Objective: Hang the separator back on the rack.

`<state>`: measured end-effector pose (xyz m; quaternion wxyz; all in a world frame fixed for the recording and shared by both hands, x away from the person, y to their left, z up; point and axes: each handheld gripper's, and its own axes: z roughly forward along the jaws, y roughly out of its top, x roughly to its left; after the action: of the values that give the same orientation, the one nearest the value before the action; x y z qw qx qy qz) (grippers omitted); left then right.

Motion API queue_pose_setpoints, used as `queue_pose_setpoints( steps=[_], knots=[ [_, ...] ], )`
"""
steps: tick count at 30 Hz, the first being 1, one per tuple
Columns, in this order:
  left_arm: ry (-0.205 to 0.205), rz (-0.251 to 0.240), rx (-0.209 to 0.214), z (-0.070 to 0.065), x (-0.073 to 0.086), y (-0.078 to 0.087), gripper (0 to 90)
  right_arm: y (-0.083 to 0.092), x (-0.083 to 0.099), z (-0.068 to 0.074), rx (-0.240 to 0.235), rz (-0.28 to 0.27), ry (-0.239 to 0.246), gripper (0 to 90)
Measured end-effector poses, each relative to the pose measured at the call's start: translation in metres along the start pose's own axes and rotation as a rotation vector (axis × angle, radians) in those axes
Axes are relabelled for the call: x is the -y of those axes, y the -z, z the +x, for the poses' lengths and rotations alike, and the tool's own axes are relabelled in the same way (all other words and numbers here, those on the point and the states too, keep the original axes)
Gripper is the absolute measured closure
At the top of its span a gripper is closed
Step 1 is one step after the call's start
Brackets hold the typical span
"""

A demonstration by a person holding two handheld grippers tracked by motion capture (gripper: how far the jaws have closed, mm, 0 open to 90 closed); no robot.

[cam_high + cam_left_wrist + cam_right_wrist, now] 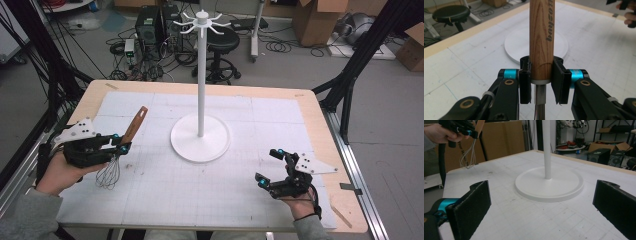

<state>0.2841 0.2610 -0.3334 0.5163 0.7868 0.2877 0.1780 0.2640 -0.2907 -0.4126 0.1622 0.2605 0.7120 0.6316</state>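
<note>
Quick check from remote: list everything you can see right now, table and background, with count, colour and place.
whisk: 1, wooden handle, wire head, held above the table's left side
stand: 1, white, round base mid-table, hooks on top
table: 1, wood edge, white gridded mat
stool: 1, black, floor behind the table
boxes: several, brown cardboard, floor at back right
cables: many, black, floor behind the table
left claw: 1, black with blue parts, shut on the whisk handle
right claw: 1, black with blue parts, open, above the table's right front
hands: 2, grey sleeves, at the near edge
</note>
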Motion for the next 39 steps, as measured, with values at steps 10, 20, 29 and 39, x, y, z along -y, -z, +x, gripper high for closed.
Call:
queue_pose_setpoints(
  steps=[10,20,29,39],
  knots=[
    [0.037,-0.115,-0.035,-0.004,0.001,-0.005,70.8,0.001,-0.001,0.000,0.000,-0.004,0.002,0.7],
    [0.047,-0.206,-0.024,-0.009,-0.010,-0.011,70.8,0.001,-0.001,0.000,0.001,-0.008,0.008,0.7],
    [0.041,-0.247,-0.020,-0.011,-0.030,-0.015,70.8,0.001,-0.001,0.001,0.000,-0.011,0.007,0.7],
    [0.027,-0.274,-0.037,-0.016,-0.046,-0.022,70.9,0.001,-0.002,0.001,-0.002,-0.011,0.007,0.7]
  ],
)
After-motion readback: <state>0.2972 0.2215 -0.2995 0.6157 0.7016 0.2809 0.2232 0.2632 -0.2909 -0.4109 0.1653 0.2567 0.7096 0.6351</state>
